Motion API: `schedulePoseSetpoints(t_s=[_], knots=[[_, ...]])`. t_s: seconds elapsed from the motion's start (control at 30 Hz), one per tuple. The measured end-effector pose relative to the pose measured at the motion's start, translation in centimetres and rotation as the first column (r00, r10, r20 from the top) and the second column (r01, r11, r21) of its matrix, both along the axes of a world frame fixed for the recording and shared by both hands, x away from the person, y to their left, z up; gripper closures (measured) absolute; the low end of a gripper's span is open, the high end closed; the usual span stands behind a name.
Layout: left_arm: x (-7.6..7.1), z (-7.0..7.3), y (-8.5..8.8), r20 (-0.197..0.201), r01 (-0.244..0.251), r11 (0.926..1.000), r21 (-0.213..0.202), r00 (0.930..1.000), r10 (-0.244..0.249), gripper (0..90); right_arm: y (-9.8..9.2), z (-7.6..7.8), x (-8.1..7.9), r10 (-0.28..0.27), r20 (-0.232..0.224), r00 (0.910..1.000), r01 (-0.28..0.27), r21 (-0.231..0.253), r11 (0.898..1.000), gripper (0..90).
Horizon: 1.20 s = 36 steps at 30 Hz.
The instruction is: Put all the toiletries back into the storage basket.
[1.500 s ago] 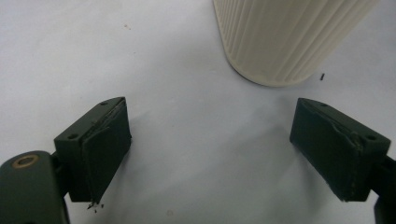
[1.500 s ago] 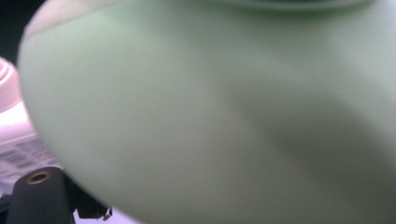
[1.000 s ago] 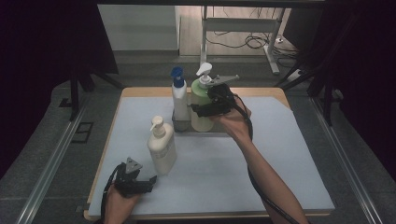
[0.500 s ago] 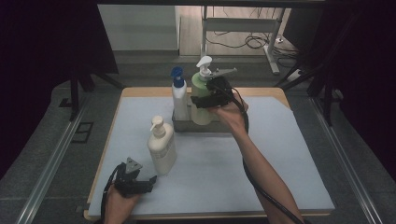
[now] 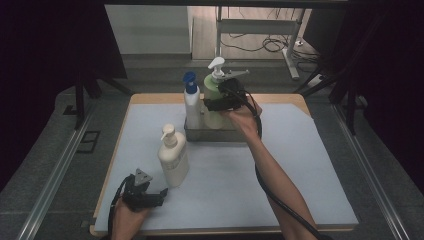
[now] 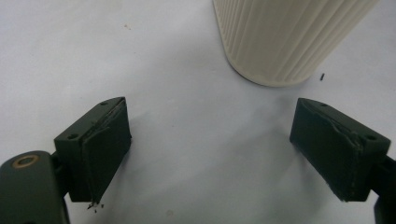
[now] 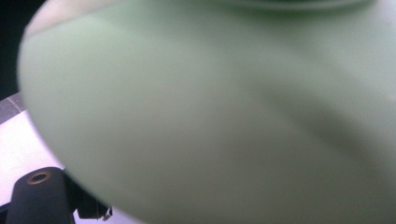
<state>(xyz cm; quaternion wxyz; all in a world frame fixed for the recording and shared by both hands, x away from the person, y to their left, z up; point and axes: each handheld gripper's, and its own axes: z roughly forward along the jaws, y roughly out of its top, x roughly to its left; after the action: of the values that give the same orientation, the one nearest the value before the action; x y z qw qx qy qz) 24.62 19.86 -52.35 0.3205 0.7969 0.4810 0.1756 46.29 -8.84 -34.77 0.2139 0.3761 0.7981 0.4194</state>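
Toward the far edge of the tabletop (image 5: 320, 200), a metal tray (image 5: 212, 134) holds a white bottle with a blue cap (image 5: 192, 102) and, just beside it, a green pump bottle (image 5: 216, 97). Wide bare surface lies to the right of the tray and across the near right half; the left and near edges have only a narrow wooden margin past the pale blue mat. A cream pump bottle (image 5: 173, 159) stands upright on the mat, well apart from the tray, near the left front.

No writing or label can be read on any bottle.

The right tongs (image 5: 220, 102) are held level at the green bottle's body, arm stretched forward; the bottle crowds their camera and seems to sit between wide-set jaws, though pad contact is hidden. The left tongs (image 6: 233, 154) rest low near the front edge, jaws wide apart and empty, pointing at the cream bottle's ribbed base.
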Motion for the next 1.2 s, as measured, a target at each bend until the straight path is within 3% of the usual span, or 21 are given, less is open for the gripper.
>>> schedulePoseSetpoints(t_s=[0.33, 1.2], knots=[[0.0, 0.0, 0.0, -0.002, 0.003, 1.0, 0.003, 1.0, -0.003, 12.2, 0.3, -1.6, 1.0, -0.001, -0.002, 1.0, 0.001, -0.006, 1.0, 12.3], [0.0, 0.0, 0.0, -0.002, 0.003, 1.0, 0.003, 1.0, -0.003, 12.2, 0.4, -5.5, 1.4, 0.008, -0.04, 0.9992, -0.009, -0.028, 1.0, 12.2]])
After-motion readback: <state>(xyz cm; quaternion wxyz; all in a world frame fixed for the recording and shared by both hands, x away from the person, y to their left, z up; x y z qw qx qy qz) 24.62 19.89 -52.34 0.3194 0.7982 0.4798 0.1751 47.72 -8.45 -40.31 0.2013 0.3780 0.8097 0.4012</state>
